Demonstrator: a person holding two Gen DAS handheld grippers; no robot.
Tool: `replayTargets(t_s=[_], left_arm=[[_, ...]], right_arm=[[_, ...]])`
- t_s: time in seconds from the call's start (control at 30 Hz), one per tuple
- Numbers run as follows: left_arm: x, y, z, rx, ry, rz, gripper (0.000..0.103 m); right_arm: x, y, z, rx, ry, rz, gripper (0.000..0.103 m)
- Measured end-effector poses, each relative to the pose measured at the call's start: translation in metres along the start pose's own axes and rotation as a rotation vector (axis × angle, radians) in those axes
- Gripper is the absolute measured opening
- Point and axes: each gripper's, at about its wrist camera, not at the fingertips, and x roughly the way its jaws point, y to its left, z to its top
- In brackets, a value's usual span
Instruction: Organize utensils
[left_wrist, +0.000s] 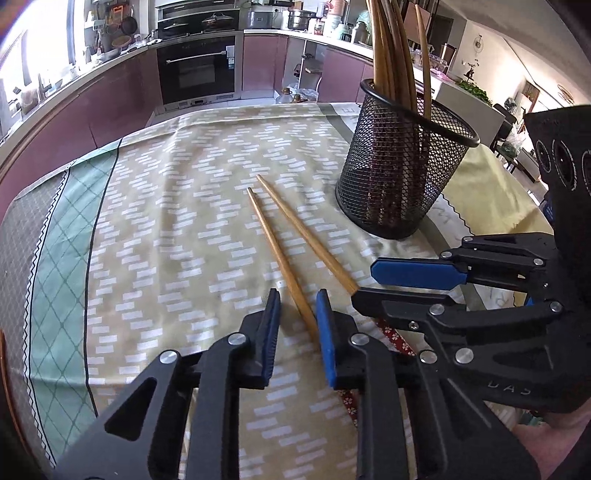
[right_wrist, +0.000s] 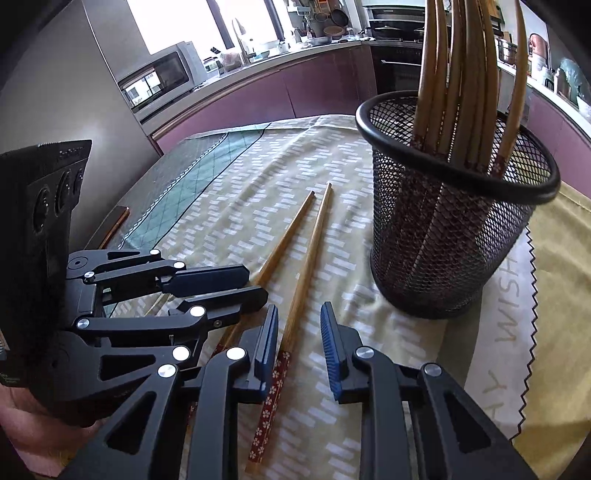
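Kitchen table under a yellow patterned tablecloth (left_wrist: 177, 229), black wire-mesh cup (left_wrist: 402, 166) already holding chopsticks. Two loose wooden chopsticks (right_wrist: 303, 266) lie beside it. Left gripper (left_wrist: 295, 325) and right gripper (right_wrist: 299, 339) each straddle one, fingers narrowly spread, not pinching. Closing off-centre could roll a stick away.

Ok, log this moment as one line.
left gripper: open, astride left chopstick | right gripper: open, astride right chopstick | both flat on tablecloth | mesh holder: upright
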Motion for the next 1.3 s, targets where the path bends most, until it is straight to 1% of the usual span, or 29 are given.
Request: replayTargets(t_s=[0.13,0.3,0.43,0.53,0.67,0.83,1.0,1.1,1.3], left_arm=[[-0.001,0.004,0.001,-0.018,0.002,-0.008,0.012],[-0.001,0.005,0.002,-0.023,0.002,-0.012,0.013],[0.003,0.006,0.006,-0.030,0.005,-0.018,0.014],[0.007,0.007,0.011,-0.038,0.010,-0.025,0.014],[0.008,0.006,0.011,-0.042,0.007,-0.017,0.014],[0.005,0.009,0.009,-0.082,0.000,-0.020,0.009],[0.003,0.010,0.007,-0.096,-0.005,-0.023,0.008],[-0.001,0.007,0.006,-0.087,-0.014,-0.020,0.008],[-0.014,0.000,0.005,-0.072,-0.041,-0.020,0.008]], right_arm=[[0.007,0.001,0.007,0.002,0.001,-0.010,0.019],[0.012,-0.002,0.012,0.004,-0.007,-0.037,0.016],[0.016,-0.001,0.016,0.002,-0.013,-0.057,0.010],[0.017,-0.003,0.017,0.023,-0.016,-0.048,0.008],[0.015,-0.009,0.015,0.063,-0.028,-0.028,0.006],[0.008,-0.016,0.011,0.090,-0.039,-0.001,0.006],[-0.004,-0.016,0.007,0.093,-0.064,0.021,0.006],[-0.013,-0.018,0.005,0.093,-0.078,0.053,0.006],[-0.026,-0.012,0.003,0.078,-0.102,0.084,0.006]])
